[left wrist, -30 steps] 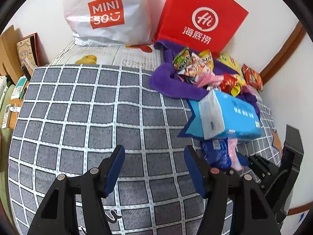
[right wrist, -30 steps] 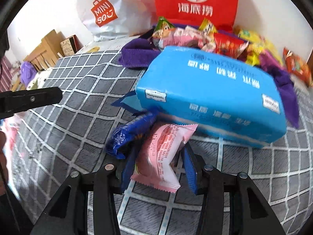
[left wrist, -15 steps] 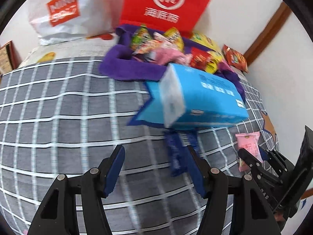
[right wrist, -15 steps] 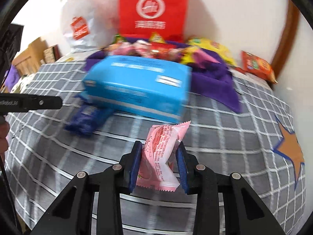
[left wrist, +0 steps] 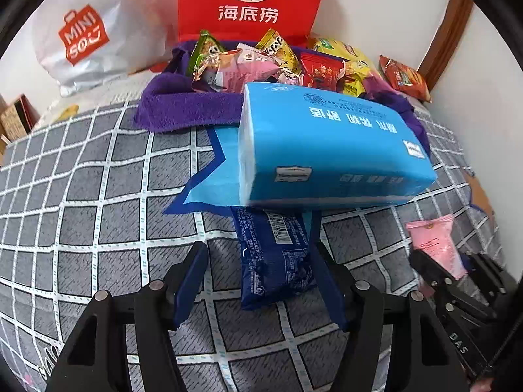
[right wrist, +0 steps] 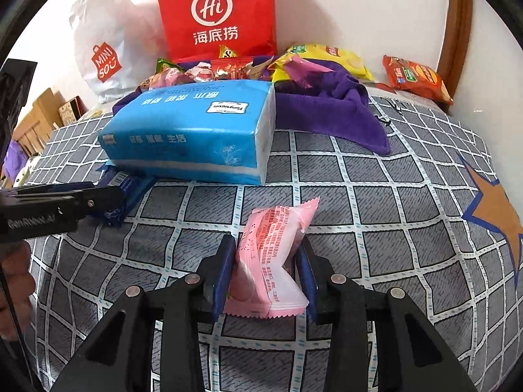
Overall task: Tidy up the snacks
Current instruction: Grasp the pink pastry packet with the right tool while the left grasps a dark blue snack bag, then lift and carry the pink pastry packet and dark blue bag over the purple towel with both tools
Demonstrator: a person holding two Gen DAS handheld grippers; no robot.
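Observation:
My right gripper point(right wrist: 266, 261) is shut on a pink snack packet point(right wrist: 273, 261) and holds it over the checked bedspread; the packet also shows in the left wrist view point(left wrist: 434, 245). My left gripper point(left wrist: 260, 268) is open, its fingers on either side of a dark blue snack packet point(left wrist: 273, 258) that lies on the bed, its far end tucked under a blue tissue pack point(left wrist: 327, 153). The blue packet point(right wrist: 122, 192) and tissue pack point(right wrist: 196, 134) also show in the right wrist view. A pile of snacks point(left wrist: 271, 65) lies on a purple towel point(left wrist: 186, 107) behind.
A red paper bag point(left wrist: 248, 0) and a white plastic bag point(left wrist: 91, 36) stand against the wall. An orange chip bag point(right wrist: 416, 78) lies at the far right by a wooden frame. Cardboard boxes point(right wrist: 36, 121) stand off the bed's left side.
The right gripper has pulled the pink packet out from the tissue pack and carried it rightward. The left gripper has moved up to the blue packet, which now lies between its fingers.

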